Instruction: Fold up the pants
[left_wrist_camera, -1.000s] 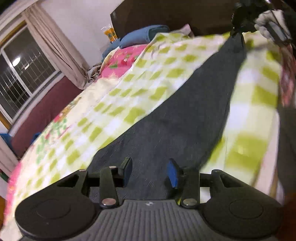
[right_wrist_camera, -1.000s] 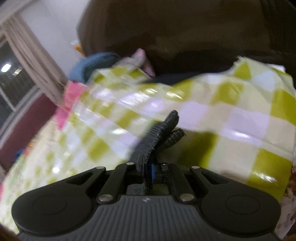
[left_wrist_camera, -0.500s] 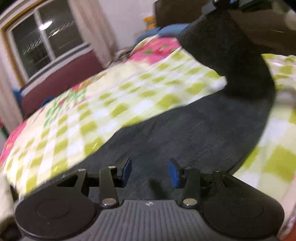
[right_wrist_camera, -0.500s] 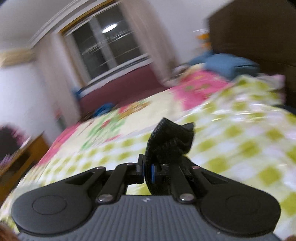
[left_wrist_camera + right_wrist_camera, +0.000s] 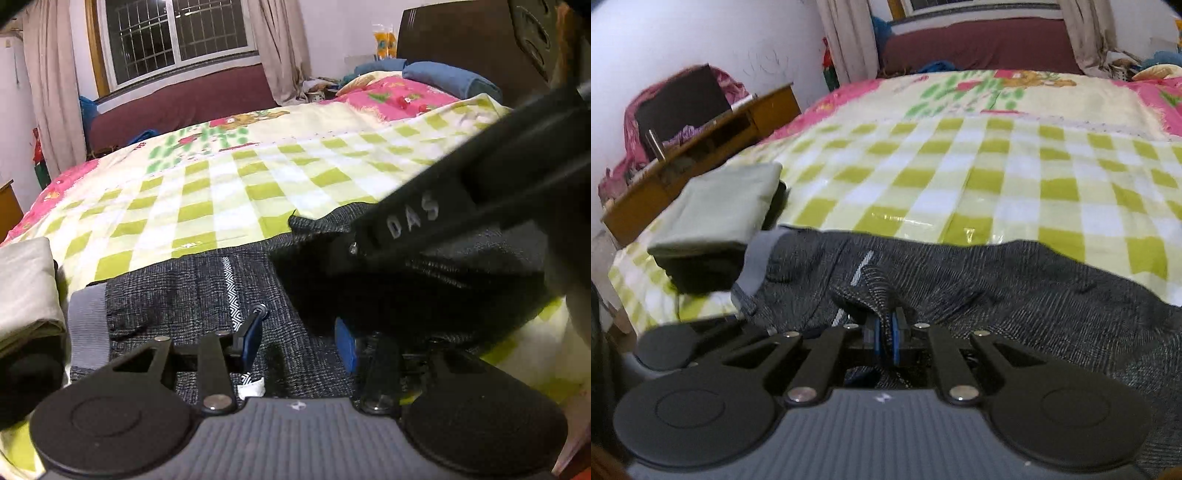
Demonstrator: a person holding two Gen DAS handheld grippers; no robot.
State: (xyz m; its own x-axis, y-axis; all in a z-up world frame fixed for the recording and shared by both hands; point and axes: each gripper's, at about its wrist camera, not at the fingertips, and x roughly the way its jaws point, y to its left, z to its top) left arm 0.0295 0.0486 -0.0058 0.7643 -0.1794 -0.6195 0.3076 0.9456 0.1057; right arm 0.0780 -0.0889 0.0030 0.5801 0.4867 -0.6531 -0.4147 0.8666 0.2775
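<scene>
Dark grey knit pants point(image 5: 192, 291) lie across the near edge of the green-checked bed sheet point(image 5: 229, 192), grey waistband point(image 5: 86, 325) to the left. My left gripper point(image 5: 299, 343) is open just above the pants near the waist. My right gripper point(image 5: 885, 338) is shut on the hem of a pant leg point(image 5: 871, 295), folded back over the waist end; the pants body point(image 5: 1015, 280) stretches to the right. The right gripper's black body point(image 5: 461, 206) crosses the left wrist view above the folded leg.
A folded pale green garment point(image 5: 716, 206) on a dark one lies left of the waistband, also at the left wrist view's edge point(image 5: 26, 288). A wooden desk point(image 5: 701, 147) stands left of the bed. Pillows point(image 5: 436, 79) and headboard point(image 5: 461, 40) are far right.
My right gripper has carried the pant leg hem from the far end of the bed back over to the waist end. My left gripper has stayed open over the waist area.
</scene>
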